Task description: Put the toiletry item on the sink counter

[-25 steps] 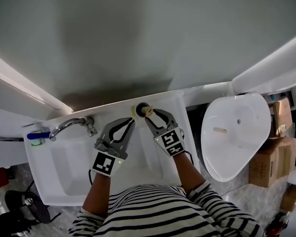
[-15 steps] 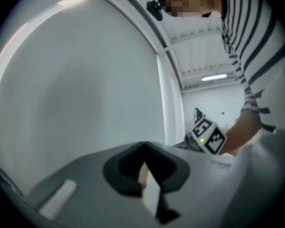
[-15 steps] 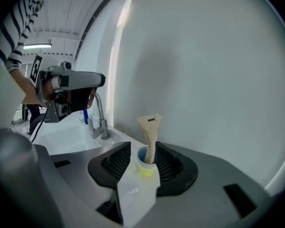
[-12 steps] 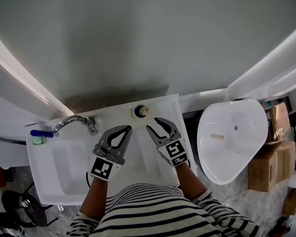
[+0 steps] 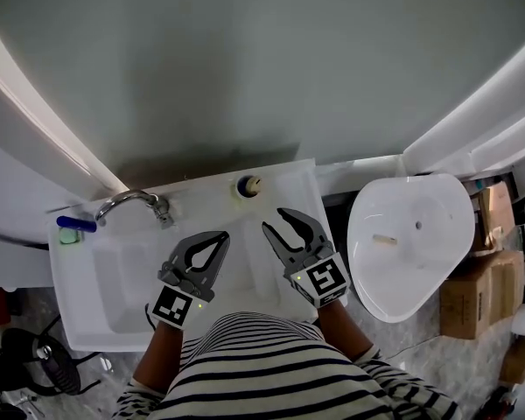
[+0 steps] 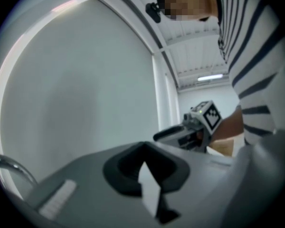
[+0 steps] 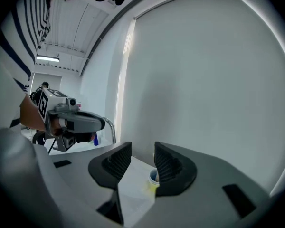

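We find the jar (image 5: 248, 185) standing on the bench (image 5: 290, 180), to the right of the tap (image 5: 133, 201) and close against the wall, with nothing touching it. We judge it was put there so that it stands on flat ground clear of the basin (image 5: 114, 278). The right tool (image 5: 274, 220) hangs right of the tap and nearer the person than the jar, with its jaws spread and bare, which reads to us as a grip let go. The left tool (image 5: 224, 234) is also right of the tap, on the person's side of it (jaws pressed together, holding nothing), and seems to have no part in the placing. So the task looks done, as far as we can judge.

The head view gives the whole layout: tap, jar, both tools, and a toilet (image 5: 411, 234) far to the right of the tap. There, though, the jar is only a small round thing with a pale top.

The right tool's view looks out between its spread jaws at the jar beyond them. It shows a bluish rim and something yellowish, partly hidden behind one jaw; what it holds we cannot say. The tap appears there behind the left tool.

The left tool's view shows no jar at all, only its closed jaws, the wall and the right tool off to one side.
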Available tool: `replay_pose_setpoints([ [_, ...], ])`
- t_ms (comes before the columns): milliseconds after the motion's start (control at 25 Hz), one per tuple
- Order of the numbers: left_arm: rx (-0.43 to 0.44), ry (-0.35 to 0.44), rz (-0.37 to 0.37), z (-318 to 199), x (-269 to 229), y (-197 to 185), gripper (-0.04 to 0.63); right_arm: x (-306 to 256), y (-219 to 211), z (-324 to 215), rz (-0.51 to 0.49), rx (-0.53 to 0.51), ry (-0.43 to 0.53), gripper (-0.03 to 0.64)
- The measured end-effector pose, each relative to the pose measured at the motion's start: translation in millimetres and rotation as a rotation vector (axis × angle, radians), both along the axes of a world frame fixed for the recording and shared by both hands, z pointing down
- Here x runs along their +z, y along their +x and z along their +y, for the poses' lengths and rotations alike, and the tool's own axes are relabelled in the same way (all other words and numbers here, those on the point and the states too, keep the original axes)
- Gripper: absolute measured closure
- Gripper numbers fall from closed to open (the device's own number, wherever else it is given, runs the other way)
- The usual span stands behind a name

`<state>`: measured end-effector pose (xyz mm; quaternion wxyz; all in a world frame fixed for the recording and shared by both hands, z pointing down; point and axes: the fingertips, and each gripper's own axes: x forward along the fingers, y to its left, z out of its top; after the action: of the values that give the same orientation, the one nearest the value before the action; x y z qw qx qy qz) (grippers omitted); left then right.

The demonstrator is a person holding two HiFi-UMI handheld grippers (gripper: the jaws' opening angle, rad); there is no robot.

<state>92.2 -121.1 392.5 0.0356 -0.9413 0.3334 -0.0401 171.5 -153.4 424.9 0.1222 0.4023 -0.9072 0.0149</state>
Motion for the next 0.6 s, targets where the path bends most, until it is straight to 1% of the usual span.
replay_pose_setpoints([
  [120, 0.008, -0.027, 0.021, 11.2, -1.7, 0.5, 0.588, -19.7, -2.3, 14.8, -0.047, -0.021, 0.04, 0.489],
  [240, 0.028, -0.032, 0.015, 21.1, -2.1, 3.9, 0.588, -40.3, -5.2, 29.7, -0.08, -0.046, 0.085, 0.539],
  [360, 0.045, -0.028, 0.004, 28.1, -0.6, 7.5, 0.588, -57.7, -10.0, 40.8, -0.125, -0.067, 0.125, 0.572],
  [520, 0.047, -0.056, 0.002, 34.2, 4.2, 7.9, 0.588, -62.4, -12.0, 48.7, -0.128, -0.081, 0.131, 0.593],
  [600, 0.048, -0.057, 0.002, 35.2, 4.8, 8.6, 0.588, -61.9, -12.4, 49.4, -0.116, -0.084, 0.137, 0.601],
])
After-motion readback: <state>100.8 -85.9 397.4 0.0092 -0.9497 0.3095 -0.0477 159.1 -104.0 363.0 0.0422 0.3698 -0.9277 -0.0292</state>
